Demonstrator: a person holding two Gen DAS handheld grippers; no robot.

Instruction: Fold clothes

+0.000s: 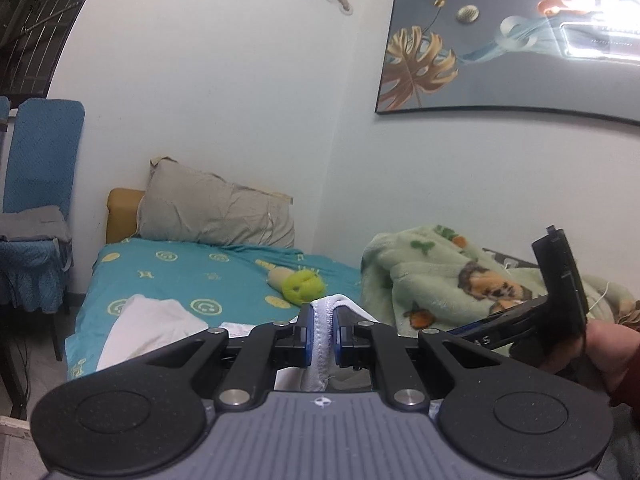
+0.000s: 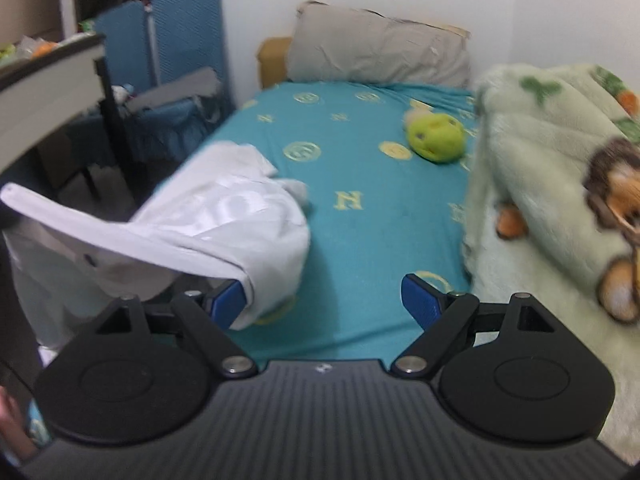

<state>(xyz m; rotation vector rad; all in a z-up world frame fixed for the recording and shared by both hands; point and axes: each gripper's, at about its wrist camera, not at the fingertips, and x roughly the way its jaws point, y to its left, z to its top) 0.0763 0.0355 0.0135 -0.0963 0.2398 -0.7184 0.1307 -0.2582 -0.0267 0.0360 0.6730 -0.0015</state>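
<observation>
The left gripper has its blue pads clamped on a stitched hem of the white garment — the cloth bunches up between them and hangs below. The right gripper stands wide apart with nothing between its pads; its left pad just touches a drooping fold of the garment. The rest of the garment trails from the raised hem down onto the near left corner of the bed, partly over the left edge.

The bed carries a teal sheet printed with yellow smiley faces and letter "N" marks. A green plush toy lies toward the middle, a grey pillow leans at the head against the white wall, and a pale green blanket with a cartoon animal heaps along the right edge. The sheet between garment and blanket is bare.

A blue-covered chair stands left of the bed, and a framed picture of a golden leaf hangs on the right wall.
</observation>
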